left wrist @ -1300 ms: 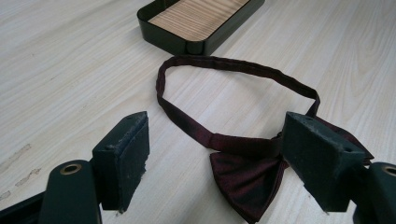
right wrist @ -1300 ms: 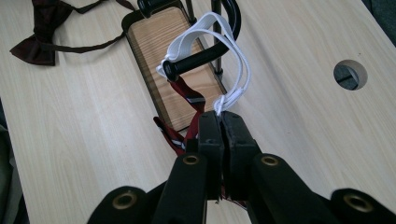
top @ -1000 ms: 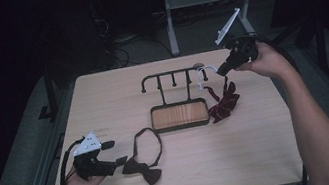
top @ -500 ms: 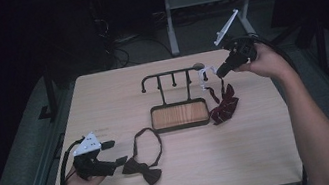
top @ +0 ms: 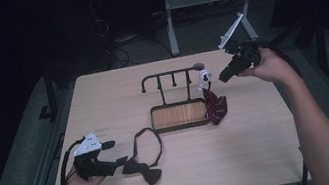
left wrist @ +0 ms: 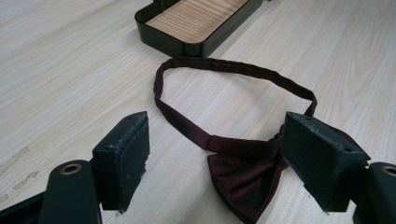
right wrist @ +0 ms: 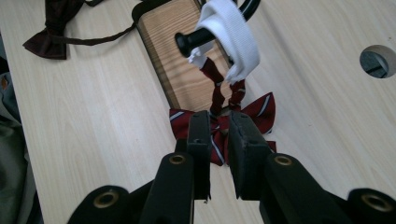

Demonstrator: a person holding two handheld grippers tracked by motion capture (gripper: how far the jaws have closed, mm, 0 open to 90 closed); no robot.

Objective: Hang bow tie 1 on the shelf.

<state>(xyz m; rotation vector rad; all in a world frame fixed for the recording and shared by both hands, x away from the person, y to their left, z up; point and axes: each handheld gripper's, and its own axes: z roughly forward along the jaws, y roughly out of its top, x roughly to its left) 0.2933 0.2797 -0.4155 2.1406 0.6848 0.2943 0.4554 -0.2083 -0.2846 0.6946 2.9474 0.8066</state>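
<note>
The left tongs [left wrist: 212, 163] sit low on the desk [top: 264, 157] at its near left corner, jaws spread wide and empty. The dark maroon bow tie [left wrist: 247, 179] lies flat between and just beyond them, its strap looping away toward the wooden tray [left wrist: 196, 21] of a small hook stand.

The right tongs [right wrist: 218, 140] hover at the far right of the desk, jaws drawn nearly together with nothing between them. Just past their tips, a striped red bow tie [right wrist: 261, 112] hangs by its white band [right wrist: 231, 35] from the end hook [right wrist: 196, 37] of the stand's black rail, its lower edge resting on the desk beside the tray.

The likely step is picking up the maroon tie to hang it too. To do this well, the left tongs should close on the strap near the knot, not the floppy wings, and lift so the loop falls open for a free hook. The right tongs should stay clear of the hung tie.
</note>
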